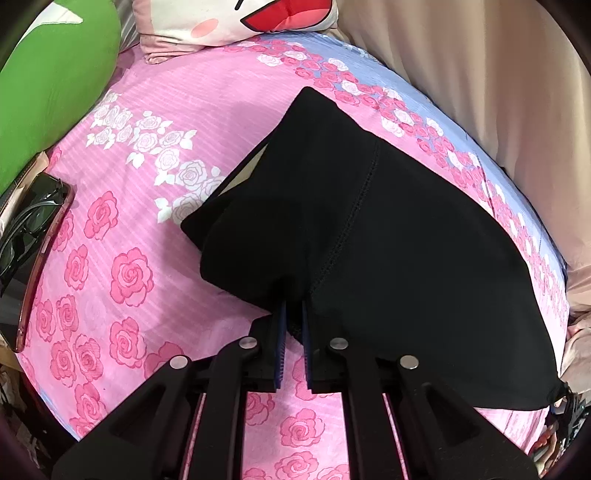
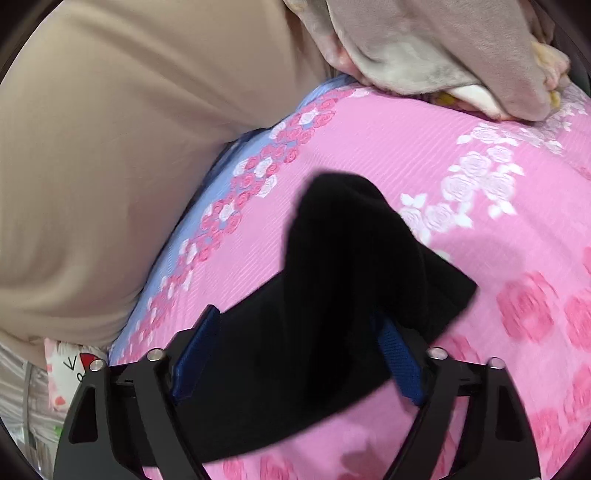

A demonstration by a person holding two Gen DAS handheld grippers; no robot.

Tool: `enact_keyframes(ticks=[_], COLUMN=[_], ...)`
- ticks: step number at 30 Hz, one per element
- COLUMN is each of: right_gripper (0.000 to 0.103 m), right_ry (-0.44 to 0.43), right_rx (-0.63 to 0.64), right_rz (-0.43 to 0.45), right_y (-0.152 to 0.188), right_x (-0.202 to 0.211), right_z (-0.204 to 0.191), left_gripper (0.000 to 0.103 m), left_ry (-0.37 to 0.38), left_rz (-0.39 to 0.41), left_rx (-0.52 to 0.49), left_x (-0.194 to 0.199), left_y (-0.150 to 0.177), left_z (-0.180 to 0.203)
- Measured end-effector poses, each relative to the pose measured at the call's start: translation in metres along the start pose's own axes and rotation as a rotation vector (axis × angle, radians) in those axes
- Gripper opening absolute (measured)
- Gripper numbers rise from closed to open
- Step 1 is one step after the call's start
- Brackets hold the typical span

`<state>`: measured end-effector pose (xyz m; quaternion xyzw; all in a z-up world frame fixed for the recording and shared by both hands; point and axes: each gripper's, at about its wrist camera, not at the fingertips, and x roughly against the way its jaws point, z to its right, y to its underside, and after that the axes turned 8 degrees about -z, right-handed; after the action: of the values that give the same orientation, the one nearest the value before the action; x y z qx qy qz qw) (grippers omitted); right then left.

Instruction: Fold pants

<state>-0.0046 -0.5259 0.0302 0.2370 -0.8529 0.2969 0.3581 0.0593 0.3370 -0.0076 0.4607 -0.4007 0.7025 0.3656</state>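
The black pants (image 1: 388, 229) lie partly folded on a pink rose-print bed sheet (image 1: 155, 258). In the left wrist view my left gripper (image 1: 293, 295) is shut on the near edge of the pants, its blue pads pinching a bunched fold. In the right wrist view the pants (image 2: 332, 295) run between the two blue pads, which stand wide apart; my right gripper (image 2: 295, 321) is open around the cloth. The far end of the pants rises in a hump ahead of it. This view is motion-blurred.
A green cushion (image 1: 55, 92) and a cartoon pillow (image 1: 236, 22) lie at the bed's far end. Sunglasses on a phone (image 1: 33, 236) sit at the left edge. A beige blanket (image 2: 110, 166) borders the sheet; a grey plush (image 2: 443, 48) lies at the top.
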Motion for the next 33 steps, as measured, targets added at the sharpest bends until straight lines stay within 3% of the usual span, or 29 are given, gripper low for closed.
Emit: enact_keyframes(ticks=[1, 2, 5, 6, 7, 10, 11, 23, 25, 27, 28, 33], right_gripper=[0.007, 0.007, 0.004, 0.004, 0.004, 0.004, 0.004, 0.008, 0.018, 0.035, 0.039, 0.042], right_ry=[0.016, -0.019, -0.246, -0.227, -0.158, -0.013, 0.058, 0.012, 0.022, 0.061, 0.077, 0.13], right_rx=[0.028, 0.059, 0.197, 0.269, 0.283, 0.11, 0.101, 0.09, 0.079, 0.113, 0.125, 0.163], right_rz=[-0.013, 0.012, 0.173, 0.236, 0.243, 0.029, -0.005, -0.034, -0.027, -0.003, 0.008, 0.052], right_y=[-0.006, -0.012, -0.016, -0.013, -0.014, -0.025, -0.02, -0.006, 0.003, 0.017, 0.022, 0.054], right_x=[-0.003, 0.004, 0.055, 0.07, 0.069, 0.014, 0.0, -0.005, 0.005, 0.019, 0.022, 0.044], right_z=[-0.007, -0.017, -0.043, -0.048, -0.043, 0.022, 0.037, 0.05, 0.051, 0.046, 0.045, 0.041], left_gripper=[0.007, 0.007, 0.007, 0.007, 0.007, 0.007, 0.007, 0.007, 0.007, 0.007, 0.007, 0.009], left_ry=[0.003, 0.004, -0.005, -0.014, -0.023, -0.038, -0.042, -0.07, -0.039, -0.037, -0.058, -0.049], left_rz=[-0.003, -0.004, -0.006, -0.003, 0.001, 0.008, 0.009, 0.037, 0.018, 0.029, 0.036, 0.066], left_rx=[0.003, 0.003, -0.001, -0.007, -0.015, -0.028, -0.029, -0.022, -0.005, -0.012, -0.006, -0.028], left_x=[0.0, 0.0, 0.0, 0.0, 0.0, -0.003, -0.003, -0.002, 0.002, 0.003, 0.001, 0.007], left_y=[0.0, -0.001, -0.001, -0.001, -0.001, 0.0, 0.0, -0.011, -0.01, -0.011, -0.013, -0.008], left_z=[-0.001, -0.002, -0.001, 0.0, 0.001, 0.004, 0.005, 0.001, -0.001, -0.004, -0.007, -0.01])
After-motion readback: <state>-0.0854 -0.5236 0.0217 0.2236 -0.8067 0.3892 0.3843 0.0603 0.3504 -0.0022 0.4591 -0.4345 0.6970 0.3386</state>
